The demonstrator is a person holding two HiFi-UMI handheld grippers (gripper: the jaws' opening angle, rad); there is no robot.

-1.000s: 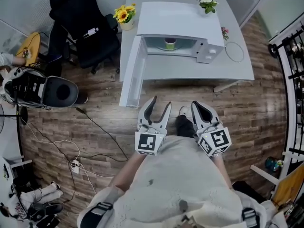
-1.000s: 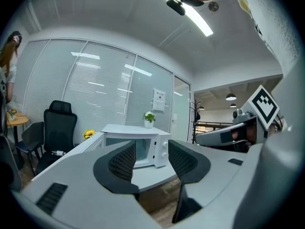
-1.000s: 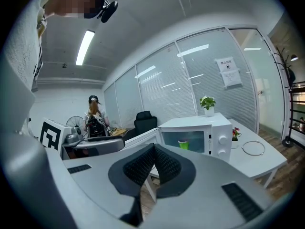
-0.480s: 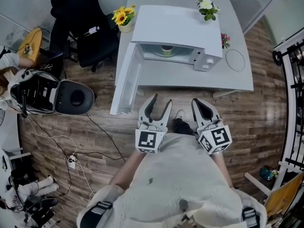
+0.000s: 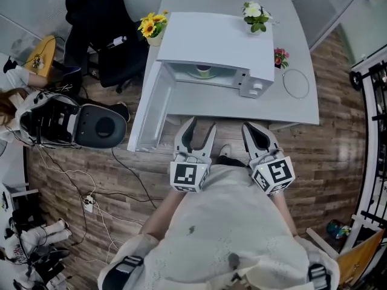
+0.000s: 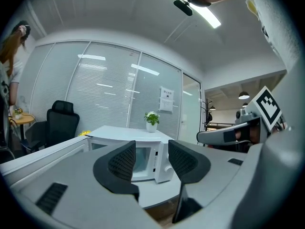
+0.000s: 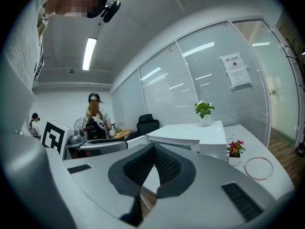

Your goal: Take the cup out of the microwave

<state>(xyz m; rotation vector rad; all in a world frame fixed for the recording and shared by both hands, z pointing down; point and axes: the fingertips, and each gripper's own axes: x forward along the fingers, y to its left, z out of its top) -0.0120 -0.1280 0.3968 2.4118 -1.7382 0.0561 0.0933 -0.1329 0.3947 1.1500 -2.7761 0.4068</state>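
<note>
On desk (image 5: 302, 101): open microwave (image 5: 221, 41), cup (image 5: 204, 71) inside | left tool (image 5: 202, 124) spread, empty | right tool (image 5: 248, 128) pressed together | wall notice (image 7: 237, 70) unreadable

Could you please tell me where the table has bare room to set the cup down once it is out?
The strip of table in front of the microwave, right of its open door, is bare. Right of the microwave is crowded: pink flowers and a wire ring. The door blocks the left side.
</note>
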